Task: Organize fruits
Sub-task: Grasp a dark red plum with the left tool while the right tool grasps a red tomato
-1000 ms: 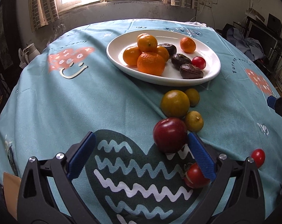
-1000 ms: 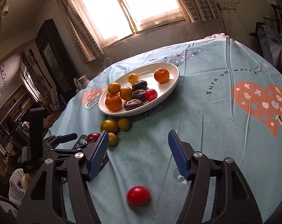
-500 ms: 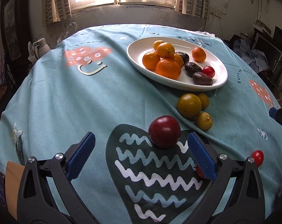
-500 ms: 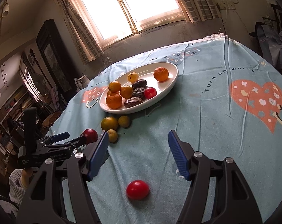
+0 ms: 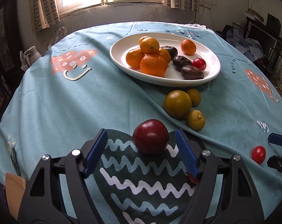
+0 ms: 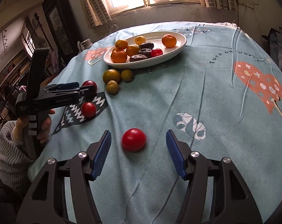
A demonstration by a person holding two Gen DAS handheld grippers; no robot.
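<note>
A dark red plum (image 5: 150, 139) lies on the teal cloth between the fingers of my left gripper (image 5: 141, 136), nearer the right pad. The jaws are closing and neither pad presses on it. In the right wrist view a red tomato (image 6: 133, 139) sits between the fingers of my right gripper (image 6: 138, 133), whose jaws are also closing, with gaps on both sides. The white plate (image 5: 211, 74) behind holds oranges, dark fruits and a small tomato. Three yellow-green citrus fruits (image 5: 177, 103) lie in front of it. A second tomato (image 6: 88, 109) rests under the left gripper.
The round table drops away at the near and side edges. A person's hand and ribbed sleeve (image 6: 12, 140) hold the left gripper's handle at the table's left edge. A white jug (image 5: 30, 57) stands beyond the far left edge, and clutter fills the right side of the room.
The left gripper's jaws have narrowed, and the plum now sits between them. The right gripper has moved in over the tomato, rolled level, and its jaws have narrowed.
</note>
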